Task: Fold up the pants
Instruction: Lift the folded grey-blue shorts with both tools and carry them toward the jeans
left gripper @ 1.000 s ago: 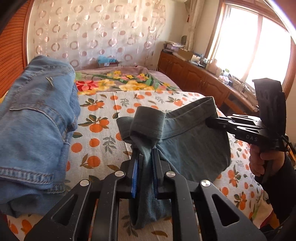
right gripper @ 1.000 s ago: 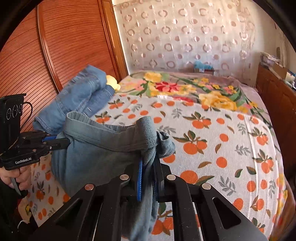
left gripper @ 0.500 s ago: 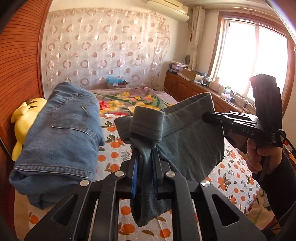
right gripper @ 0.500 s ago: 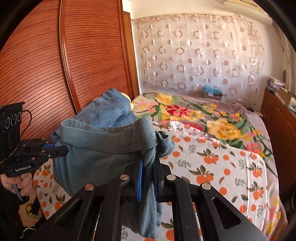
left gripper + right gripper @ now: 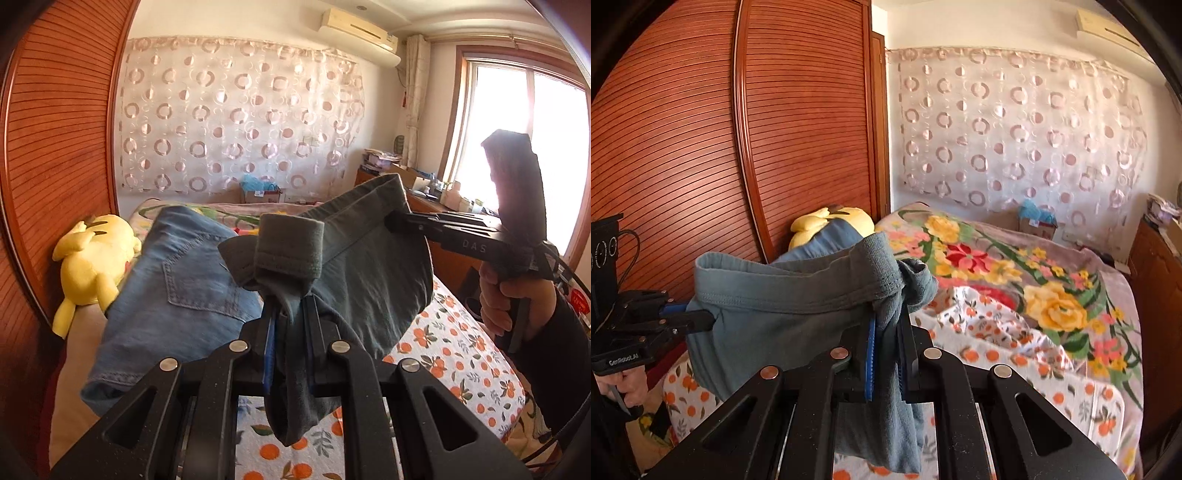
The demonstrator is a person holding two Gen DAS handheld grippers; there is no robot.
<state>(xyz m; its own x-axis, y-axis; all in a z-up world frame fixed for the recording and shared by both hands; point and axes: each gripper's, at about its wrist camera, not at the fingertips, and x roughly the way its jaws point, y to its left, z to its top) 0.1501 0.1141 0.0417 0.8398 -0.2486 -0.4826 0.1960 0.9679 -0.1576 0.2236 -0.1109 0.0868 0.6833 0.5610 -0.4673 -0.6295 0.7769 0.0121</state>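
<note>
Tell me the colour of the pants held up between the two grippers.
Grey-green pants, plain, with no pattern. The left wrist view shows them best.

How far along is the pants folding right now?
Done: blue jeans lie folded beside the yellow plush toy. In hand: the left gripper and right gripper each pinch the grey-green pants, stretched off the bed. Left: laying them down and folding.

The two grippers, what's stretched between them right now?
The grey pants, pinched at each end by left gripper and right gripper; both wrist views show this.
</note>
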